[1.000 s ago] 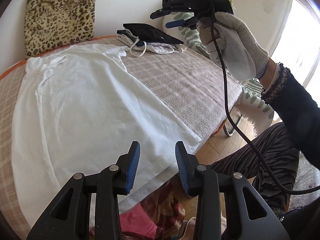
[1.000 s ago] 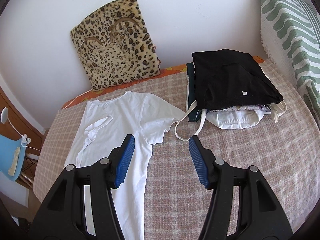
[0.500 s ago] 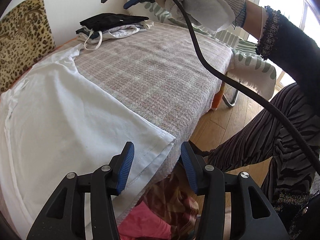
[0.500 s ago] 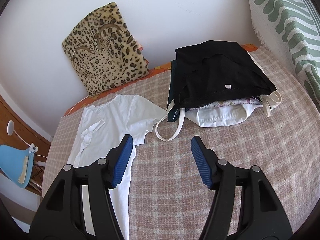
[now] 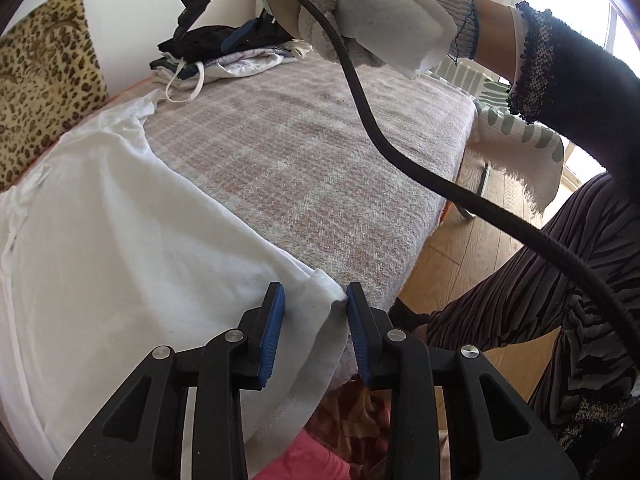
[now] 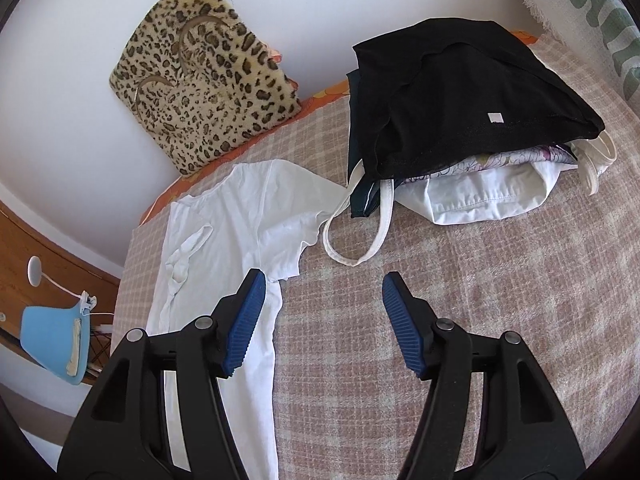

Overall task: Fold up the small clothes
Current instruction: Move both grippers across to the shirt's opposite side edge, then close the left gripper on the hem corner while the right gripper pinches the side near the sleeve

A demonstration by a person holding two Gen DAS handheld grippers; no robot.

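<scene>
A white T-shirt (image 5: 120, 240) lies flat on the checked blanket (image 5: 300, 160), collar towards the wall. My left gripper (image 5: 316, 312) is at the shirt's near hem corner by the bed's edge. Its jaws are closing, and the corner is bunched up between the blue pads (image 5: 274, 320). In the right wrist view the T-shirt (image 6: 240, 208) shows its collar and short sleeve. My right gripper (image 6: 322, 308) hangs open above the blanket (image 6: 440, 320) beside that sleeve, nothing between its fingers. A gloved hand holds the right gripper (image 5: 208, 34) high in the left wrist view.
A pile of clothes topped by a black garment (image 6: 460, 100) sits at the back right, white straps trailing out. A leopard cushion (image 6: 208, 92) leans on the wall. A black cable (image 5: 400, 152) crosses the bed. The person's striped trouser leg (image 5: 540, 300) is beside the bed edge.
My left gripper dropped onto the hem corner and its jaws narrowed around the cloth. The right gripper sank closer to the blanket near the sleeve, still wide apart.
</scene>
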